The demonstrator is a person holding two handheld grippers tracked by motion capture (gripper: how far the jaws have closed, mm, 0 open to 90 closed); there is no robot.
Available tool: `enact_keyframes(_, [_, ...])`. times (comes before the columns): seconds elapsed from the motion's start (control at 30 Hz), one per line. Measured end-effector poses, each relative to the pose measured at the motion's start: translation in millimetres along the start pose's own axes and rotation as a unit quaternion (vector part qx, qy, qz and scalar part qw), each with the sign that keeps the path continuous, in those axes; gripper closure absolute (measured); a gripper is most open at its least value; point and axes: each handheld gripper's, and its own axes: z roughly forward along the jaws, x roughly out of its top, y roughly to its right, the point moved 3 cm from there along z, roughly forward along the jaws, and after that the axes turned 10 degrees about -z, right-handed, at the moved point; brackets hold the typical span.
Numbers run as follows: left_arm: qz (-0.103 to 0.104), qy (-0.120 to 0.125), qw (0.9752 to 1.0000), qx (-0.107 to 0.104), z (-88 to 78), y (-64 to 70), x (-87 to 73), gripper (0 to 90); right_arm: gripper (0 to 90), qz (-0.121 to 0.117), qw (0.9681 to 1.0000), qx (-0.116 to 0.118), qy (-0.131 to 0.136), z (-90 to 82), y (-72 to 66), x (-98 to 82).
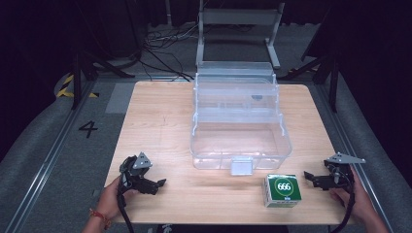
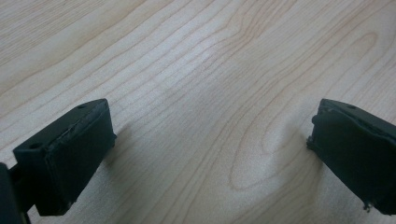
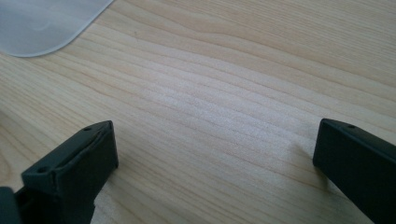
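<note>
Writing first: "666" is printed in white on a green round-cornered label on the top face of the small box [image 1: 282,190]; smaller marks below the digits cannot be read. A "4" [image 1: 88,128] is marked on the grey floor left of the tabletop [image 1: 160,116]. No other legible text is seen.

The box is placed near the front edge of the tabletop, right of centre, just in front of the clear plastic case [image 1: 240,126] and apart from it. The box is roughly cubic, so no long axis can be told; its labelled face is turned up, and the digits read upright from the person's side. White side faces are seen below the green top.

The clear case is set at the middle of the tabletop, its tiered trays stepped back toward the far edge, with a white latch [image 1: 241,166] on the near wall.

The right gripper [image 1: 311,176] is held low over the front right corner, just right of the box and not touching it, jaws pointed left toward it. In the right gripper view the jaws are spread wide with bare wood between them, and a corner of the clear case [image 3: 42,23] is caught at upper left.

The left gripper [image 1: 158,184] is held at the front left, well apart from the box, jaws pointed right. In the left gripper view the jaws are spread wide over bare wood, nothing between them.
</note>
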Motion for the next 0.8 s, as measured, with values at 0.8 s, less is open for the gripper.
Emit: enact_keyframes(0.8, [0.069,-0.043,0.9951,-0.057,-10.9,38.7,15.7,15.4,26.6,-0.093,0.9925,0.076,0.019,-23.3,-24.3,19.4])
